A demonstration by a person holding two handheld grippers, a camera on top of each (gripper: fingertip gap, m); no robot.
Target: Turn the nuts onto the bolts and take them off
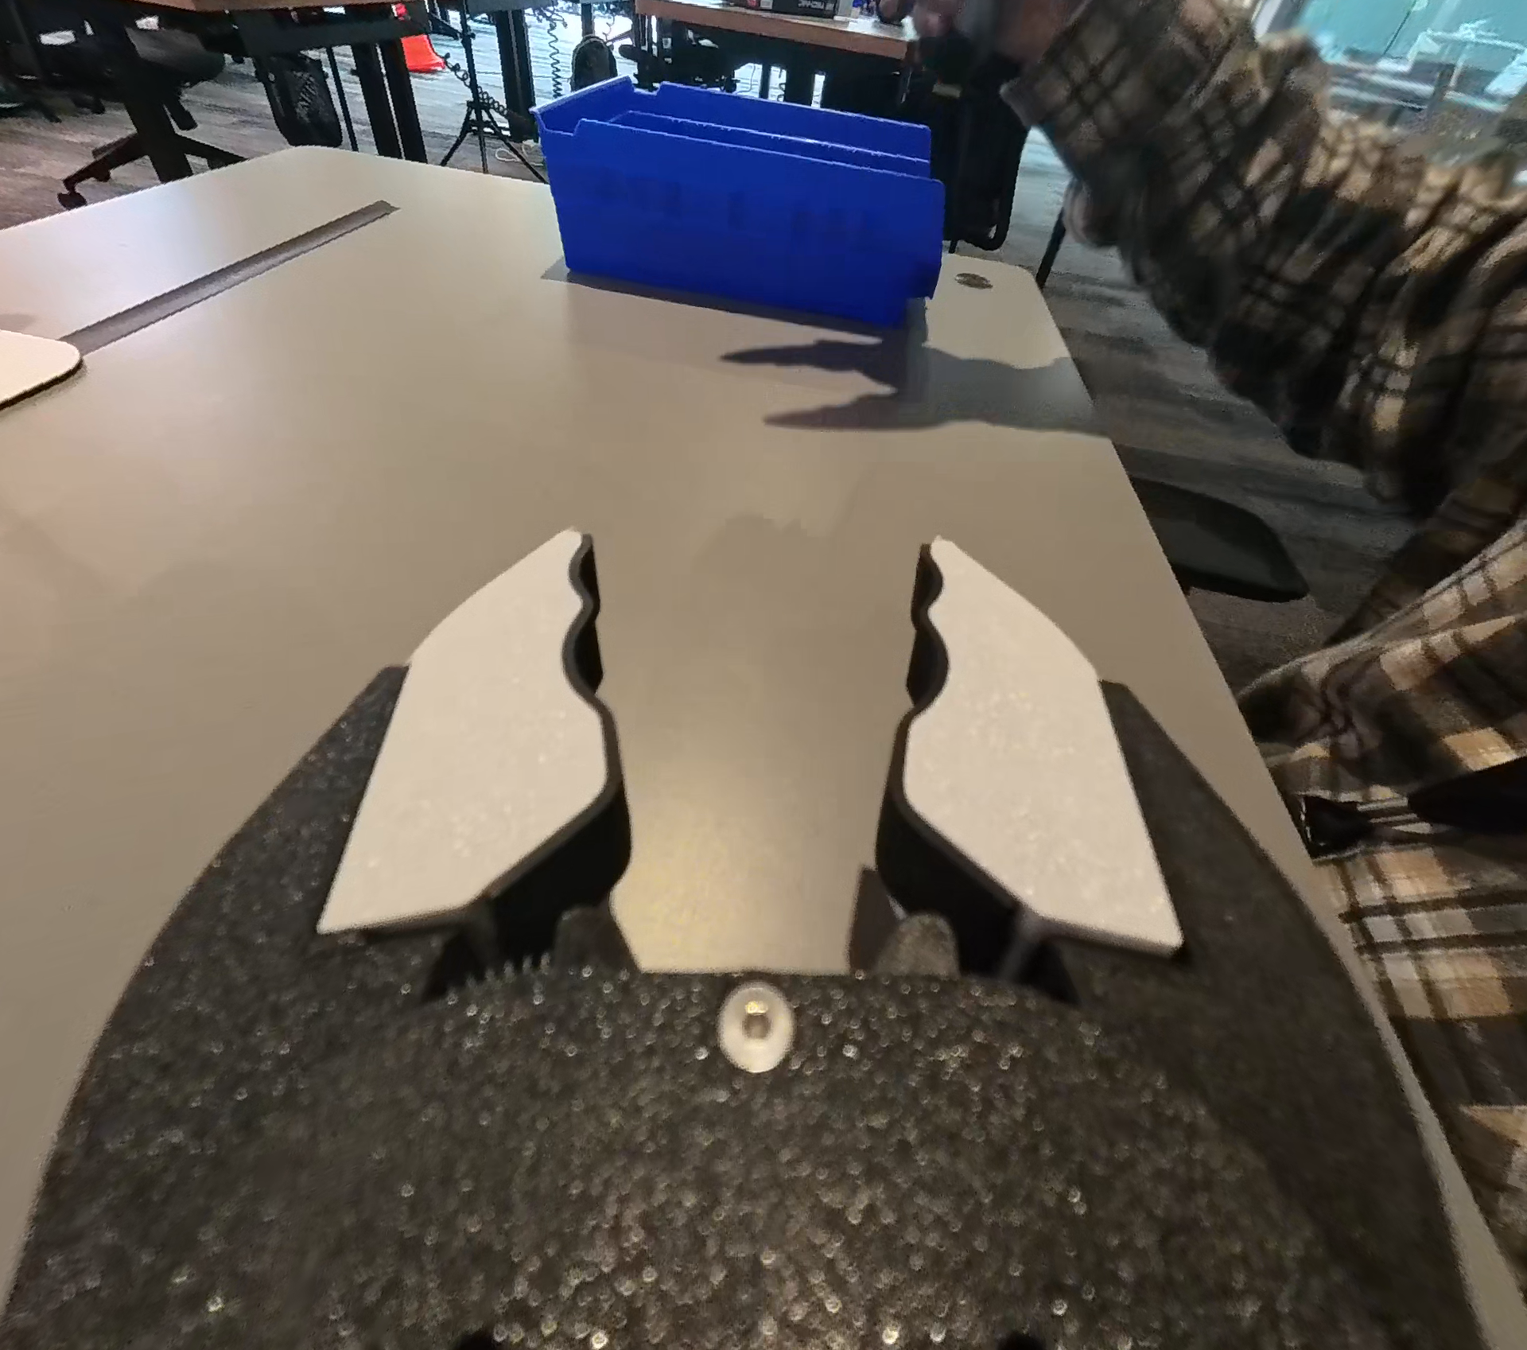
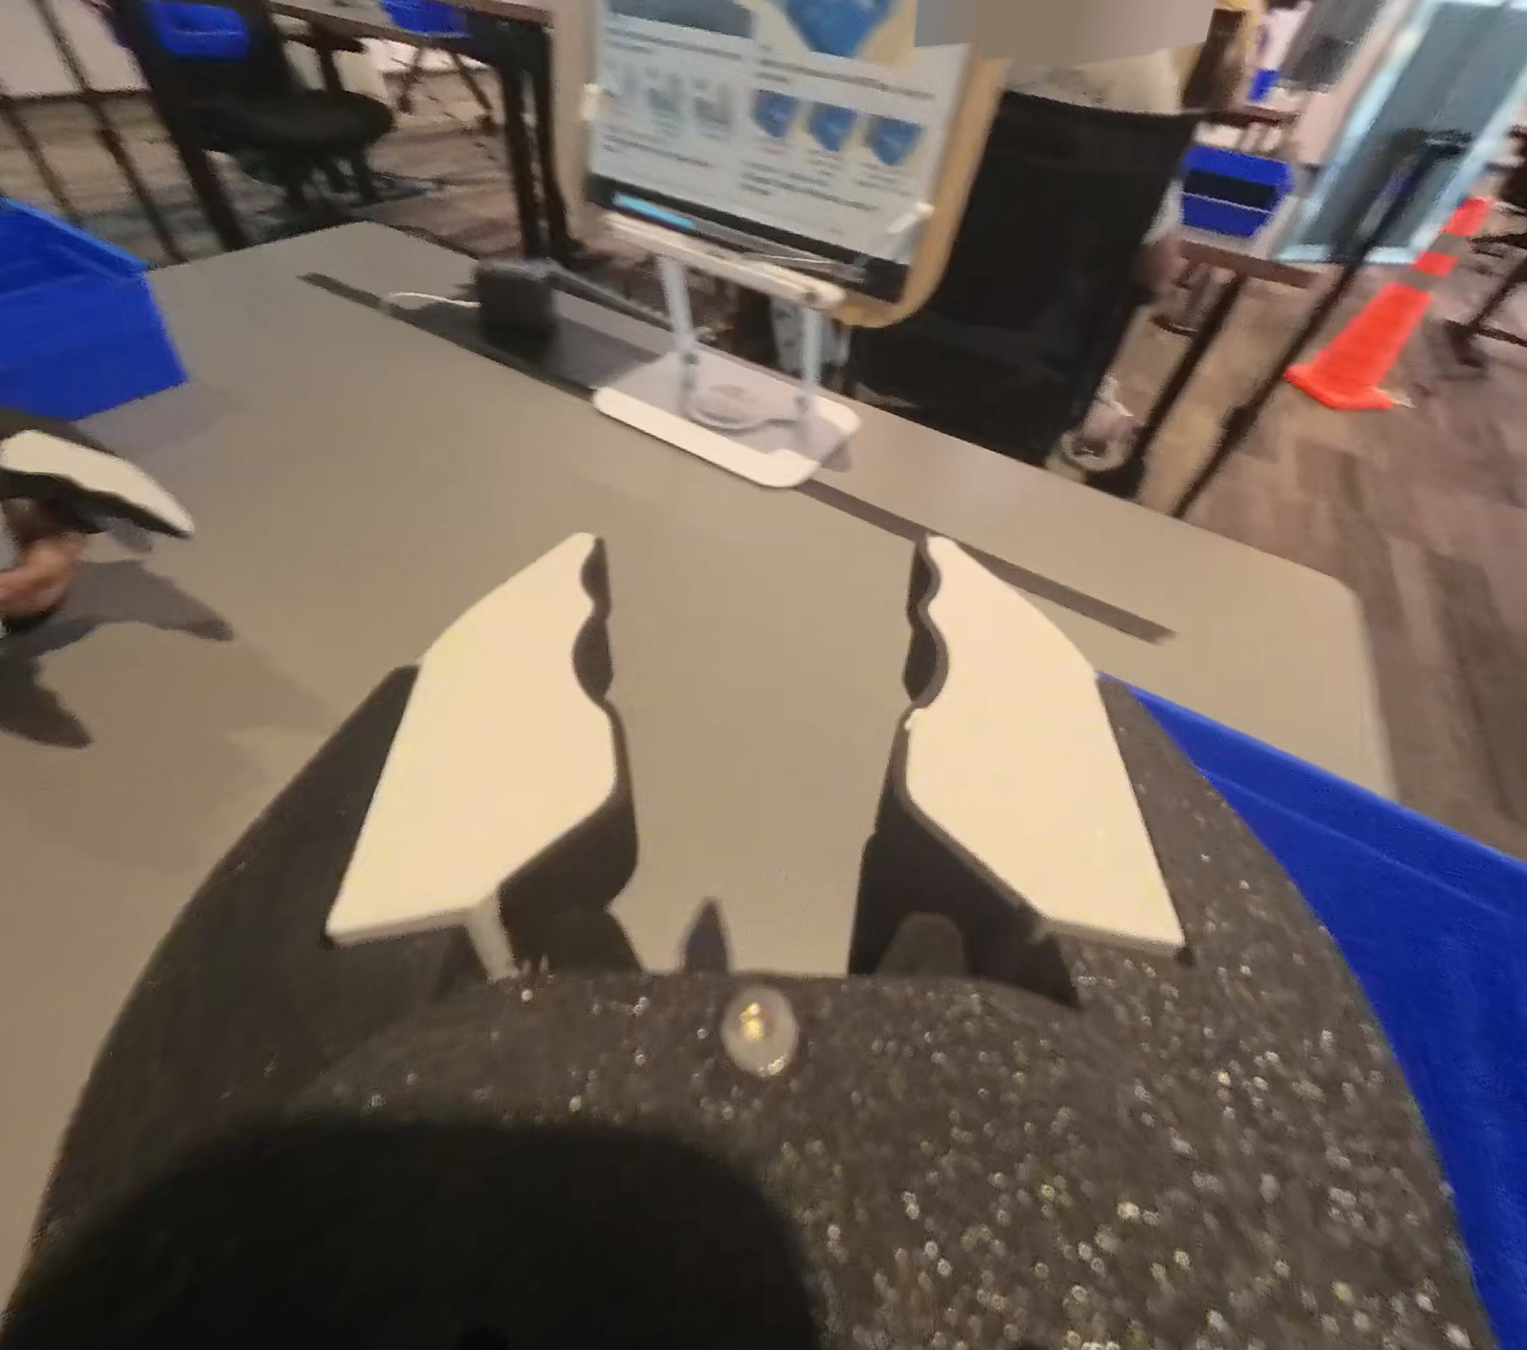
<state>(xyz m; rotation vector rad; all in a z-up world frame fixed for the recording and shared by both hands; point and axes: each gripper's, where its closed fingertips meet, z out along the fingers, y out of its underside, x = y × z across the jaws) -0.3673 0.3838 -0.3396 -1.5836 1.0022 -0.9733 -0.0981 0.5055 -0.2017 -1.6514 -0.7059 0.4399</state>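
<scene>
Left wrist view, from the left: white stand base (image 1: 33, 364) at the table (image 1: 347, 451) edge, then a dark slot strip (image 1: 240, 273). Left gripper (image 1: 756, 558) low over bare grey tabletop, fingers spread wide, nothing between them. Blue bin (image 1: 744, 211) beyond, near the far edge; a plaid sleeve (image 1: 1223, 170) reaches in at right (blurred).

Right wrist view, from the left: blue bin corner (image 2: 74, 335), the other gripper's white finger (image 2: 99, 484), small black box (image 2: 512, 302) on the slot, tablet on its stand (image 2: 768, 54). Right gripper (image 2: 756, 558) wide apart, empty, above bare table. Blue cloth-like surface (image 2: 1363, 897) at right.

Nuts and bolts: none visible in either view; cannot tell where they lie.
</scene>
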